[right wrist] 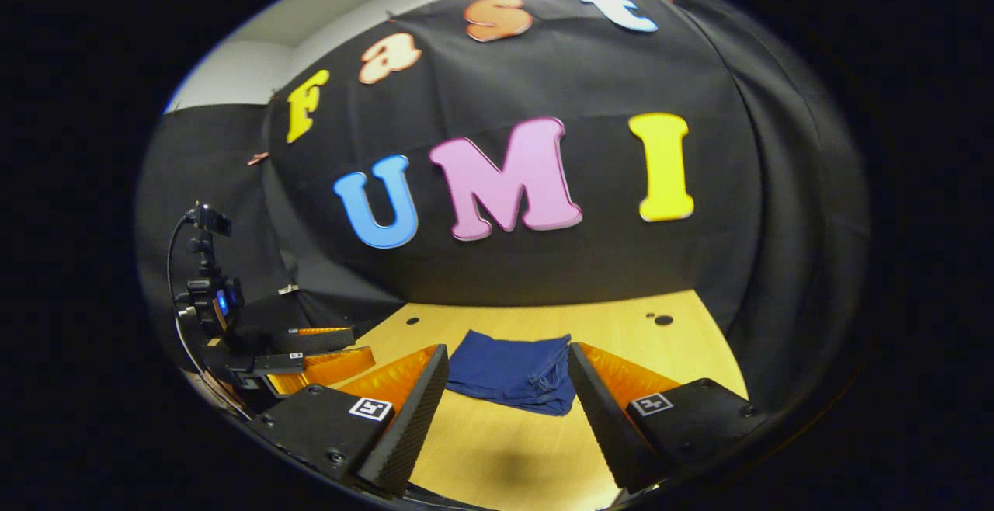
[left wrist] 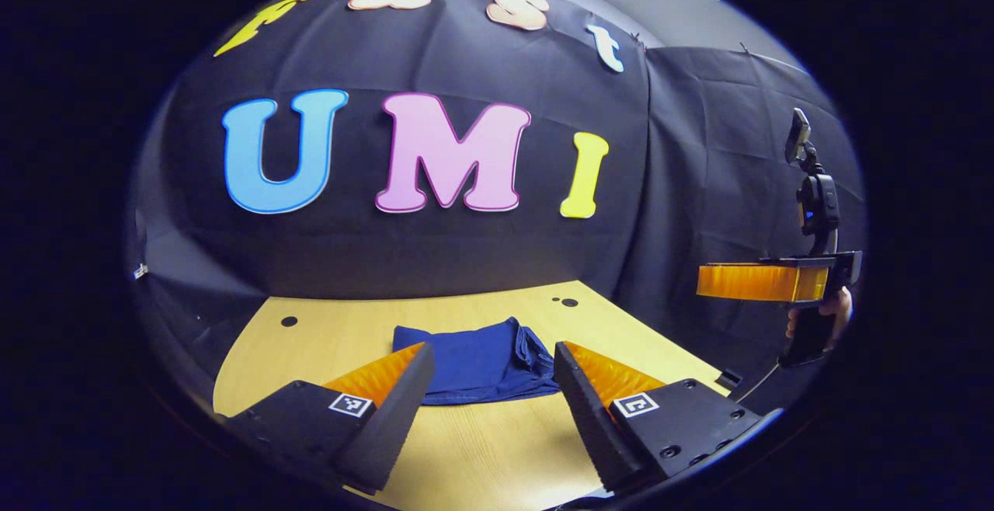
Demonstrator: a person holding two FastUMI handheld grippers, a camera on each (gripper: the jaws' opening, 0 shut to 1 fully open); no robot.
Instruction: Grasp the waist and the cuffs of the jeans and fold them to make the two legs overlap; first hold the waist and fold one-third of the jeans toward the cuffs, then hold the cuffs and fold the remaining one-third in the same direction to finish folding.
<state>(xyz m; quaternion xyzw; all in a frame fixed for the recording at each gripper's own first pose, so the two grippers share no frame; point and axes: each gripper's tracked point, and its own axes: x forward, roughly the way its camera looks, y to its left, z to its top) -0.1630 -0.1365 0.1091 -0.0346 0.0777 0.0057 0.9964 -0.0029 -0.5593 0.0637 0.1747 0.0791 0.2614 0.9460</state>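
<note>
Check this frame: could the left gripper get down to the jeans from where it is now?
Probably yes. The left gripper is open and holds nothing, and the folded jeans lie straight ahead between its fingers on the bare table. The right gripper hangs well off to the side.

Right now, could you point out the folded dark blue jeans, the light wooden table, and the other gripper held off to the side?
Folded dark blue jeans [left wrist: 474,363]: left gripper view, middle of the flat cloth.
Light wooden table [right wrist: 505,449]: right gripper view, bare top near the camera.
Right gripper [left wrist: 710,282]: left gripper view, its fingertips.
</note>
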